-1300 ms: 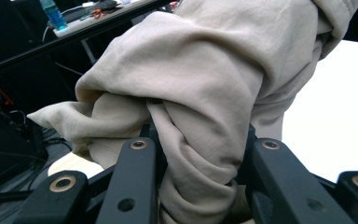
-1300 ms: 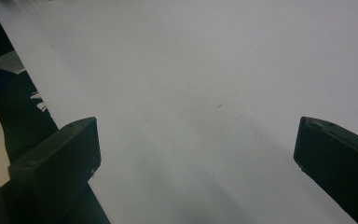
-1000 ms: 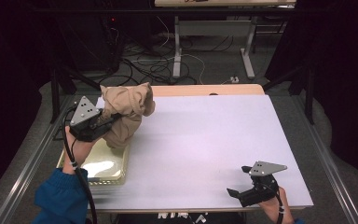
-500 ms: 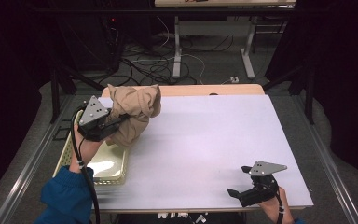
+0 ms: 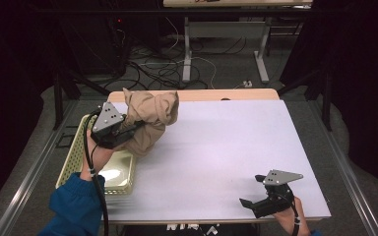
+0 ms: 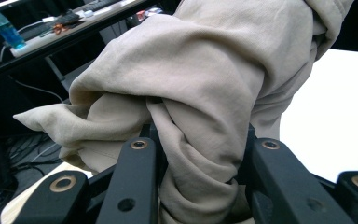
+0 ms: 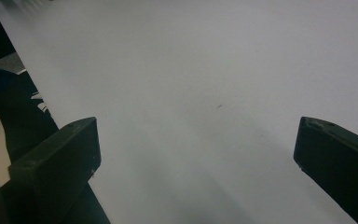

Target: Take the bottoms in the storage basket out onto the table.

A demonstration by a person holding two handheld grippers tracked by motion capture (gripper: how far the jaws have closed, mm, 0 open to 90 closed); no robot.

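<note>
Since a second ago your left gripper (image 5: 128,132), clamped on the bunched tan garment (image 5: 150,118), has carried it up-frame off the yellow basket (image 5: 74,162); next lower it onto the white surface (image 5: 226,147), right gripper (image 5: 256,204) apart.

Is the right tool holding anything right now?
No, the right tool has its jaws spread wide with just the bare white table between them.

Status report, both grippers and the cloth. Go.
Left gripper shut on beige cloth, bunched, held above table's left edge. Right gripper open, low over white table, near right corner. Yellow basket beneath left hand.
</note>
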